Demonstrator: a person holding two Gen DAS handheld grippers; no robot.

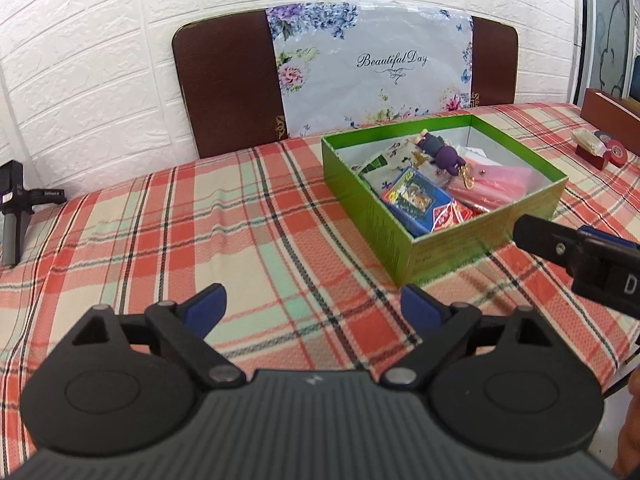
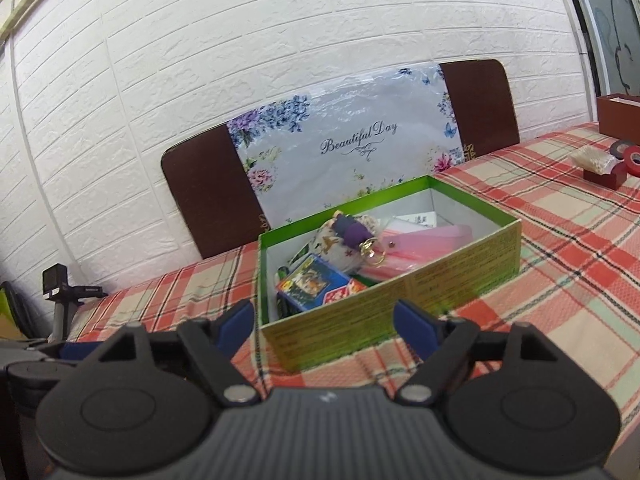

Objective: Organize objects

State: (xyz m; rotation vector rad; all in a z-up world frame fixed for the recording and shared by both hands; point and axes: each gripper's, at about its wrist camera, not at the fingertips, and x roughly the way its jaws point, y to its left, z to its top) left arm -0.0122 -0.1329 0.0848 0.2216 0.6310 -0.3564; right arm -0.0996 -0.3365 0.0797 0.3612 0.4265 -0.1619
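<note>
Sitting just ahead of both wide-open, empty tools (image 1: 314, 304) (image 2: 322, 320), green box (image 2: 400, 304) looks light, flimsy cardboard; pinch a side wall.

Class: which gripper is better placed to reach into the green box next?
Right gripper: open, facing the green box directly with its near wall between the fingers. Left gripper hangs open over bare tablecloth.

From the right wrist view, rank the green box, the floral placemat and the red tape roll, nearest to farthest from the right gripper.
Measured from the right gripper:
1. Green box, straight ahead, just past the fingertips.
2. Floral placemat, behind the box, leaning on the wall.
3. Red tape roll, far right on the tablecloth.
</note>
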